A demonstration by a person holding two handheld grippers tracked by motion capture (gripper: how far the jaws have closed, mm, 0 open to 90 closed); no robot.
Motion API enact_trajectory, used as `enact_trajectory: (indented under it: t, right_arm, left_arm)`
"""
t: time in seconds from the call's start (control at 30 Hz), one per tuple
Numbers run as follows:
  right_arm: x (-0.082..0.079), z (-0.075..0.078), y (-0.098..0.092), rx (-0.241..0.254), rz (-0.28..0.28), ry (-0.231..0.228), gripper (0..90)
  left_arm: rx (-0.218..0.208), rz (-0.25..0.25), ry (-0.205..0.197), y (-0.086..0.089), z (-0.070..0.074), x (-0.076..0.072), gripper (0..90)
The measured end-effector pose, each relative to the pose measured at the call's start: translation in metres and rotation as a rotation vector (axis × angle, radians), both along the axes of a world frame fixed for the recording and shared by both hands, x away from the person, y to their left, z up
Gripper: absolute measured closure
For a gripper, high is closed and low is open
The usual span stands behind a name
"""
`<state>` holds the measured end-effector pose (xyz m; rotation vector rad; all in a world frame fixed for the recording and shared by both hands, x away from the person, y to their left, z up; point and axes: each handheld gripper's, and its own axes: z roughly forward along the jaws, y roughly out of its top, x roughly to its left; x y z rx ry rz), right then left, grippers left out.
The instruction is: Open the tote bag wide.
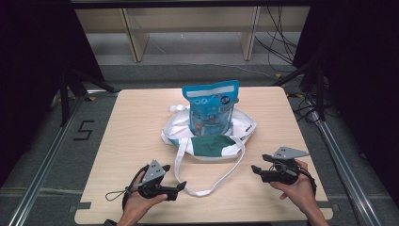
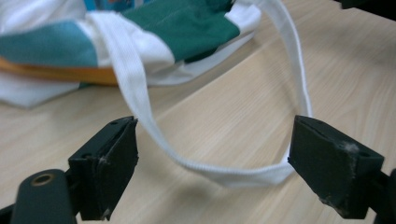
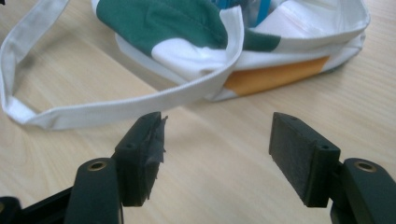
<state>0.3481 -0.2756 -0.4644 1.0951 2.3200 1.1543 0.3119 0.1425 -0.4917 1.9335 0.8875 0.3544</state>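
"Where is the blue pouch (image 1: pixel 210 107)?"
"It stands in the floppy bag (image 1: pixel 207 141), mid surface (image 1: pixel 136 122). The left claw (image 1: pixel 180 187) and right claw (image 1: pixel 254 169) are spread wide, holding nothing. Tugging the white strap (image 1: pixel 207 181) could tip the pouch."

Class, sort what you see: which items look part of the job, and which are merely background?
Likely in the job:
cloth bag
white strap
blue pouch standing in the bag
left gripper, right gripper, both open

Background:
wooden shelf frame
cables
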Motion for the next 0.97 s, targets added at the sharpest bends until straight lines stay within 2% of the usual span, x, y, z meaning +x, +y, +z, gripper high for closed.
enact_trajectory:
  t: [0.03,0.1,0.13,0.17,0.2,0.23,0.27,0.3,0.43,0.47,0.5,0.57,0.6,0.63,0.67,0.7,0.73,0.77,0.8,0.83,0.87,0.9,0.97]
  right_arm:
    - [-0.002,-0.002,-0.001,-0.007,0.006,-0.015,35.9]
    - [-0.009,-0.004,-0.004,-0.023,0.003,-0.004,35.6]
    - [-0.014,-0.007,-0.003,-0.015,-0.010,0.026,35.5]
    - [-0.014,-0.008,-0.005,-0.033,0.002,0.011,35.4]
    - [-0.017,-0.011,-0.006,-0.039,0.006,0.016,35.2]
    - [-0.019,-0.013,-0.006,-0.047,0.008,0.011,35.0]
    - [-0.024,-0.015,-0.005,-0.037,-0.006,0.053,34.8]
    - [-0.026,-0.017,-0.006,-0.047,-0.003,0.039,34.5]
    - [-0.035,-0.021,-0.008,-0.067,0.019,0.032,33.7]
    - [-0.039,-0.021,-0.007,-0.067,0.027,0.035,33.5]
    - [-0.042,-0.021,-0.007,-0.062,0.022,0.042,33.3]
    - [-0.047,-0.022,-0.007,-0.065,0.031,0.050,33.0]
    - [-0.049,-0.023,-0.007,-0.061,0.031,0.051,32.9]
    - [-0.051,-0.024,-0.007,-0.058,0.031,0.059,32.9]
    - [-0.052,-0.025,-0.006,-0.061,0.040,0.060,32.9]
    - [-0.054,-0.026,-0.005,-0.064,0.033,0.071,32.9]
    - [-0.052,-0.026,-0.005,-0.082,0.062,0.053,32.9]
    - [-0.051,-0.027,-0.004,-0.084,0.068,0.049,32.9]
    - [-0.051,-0.027,-0.005,-0.096,0.065,0.037,32.8]
    - [-0.050,-0.027,-0.005,-0.097,0.072,0.039,32.8]
    - [-0.050,-0.027,-0.005,-0.090,0.055,0.055,32.8]
    - [-0.050,-0.028,-0.007,-0.094,0.052,0.052,32.7]
    - [-0.050,-0.027,-0.008,-0.089,0.041,0.056,32.7]
  left_arm:
    - [-0.019,0.011,0.020,0.001,-0.002,-0.003,15.1]
    - [-0.023,0.004,0.027,0.001,-0.003,-0.008,15.1]
    - [-0.010,-0.004,0.026,0.002,-0.003,-0.009,15.1]
    - [0.006,-0.008,0.019,0.002,-0.003,-0.012,15.1]
    - [0.013,-0.015,0.021,0.003,-0.004,-0.014,15.1]
    - [0.002,-0.008,0.039,0.002,-0.005,-0.016,15.1]
    - [0.006,-0.005,0.045,0.001,-0.006,-0.019,15.0]
    - [0.028,-0.015,0.050,0.002,-0.007,-0.021,15.1]
    - [0.067,-0.032,0.036,0.002,-0.008,-0.025,15.1]
    - [0.058,-0.026,0.036,0.002,-0.009,-0.025,15.1]
    - [0.080,-0.038,0.048,0.004,-0.008,-0.026,15.0]
    - [0.055,-0.028,0.048,0.002,-0.009,-0.028,15.0]
    - [0.076,-0.039,0.050,0.003,-0.009,-0.028,15.1]
    - [0.075,-0.042,0.038,0.002,-0.009,-0.027,15.1]
    - [0.099,-0.052,0.040,0.003,-0.008,-0.027,15.1]
    - [0.100,-0.050,0.037,0.002,-0.008,-0.026,15.1]
    - [0.095,-0.042,0.045,0.002,-0.009,-0.025,15.1]
    - [0.068,-0.025,0.051,0.000,-0.011,-0.025,15.1]
    - [0.109,-0.042,0.043,0.002,-0.010,-0.024,15.1]
    - [0.088,-0.026,0.058,0.001,-0.011,-0.025,15.1]
    - [0.100,-0.035,0.047,0.001,-0.011,-0.024,15.1]
    - [0.095,-0.033,0.042,0.001,-0.011,-0.024,15.1]
    - [0.135,-0.045,0.042,0.003,-0.010,-0.023,15.1]
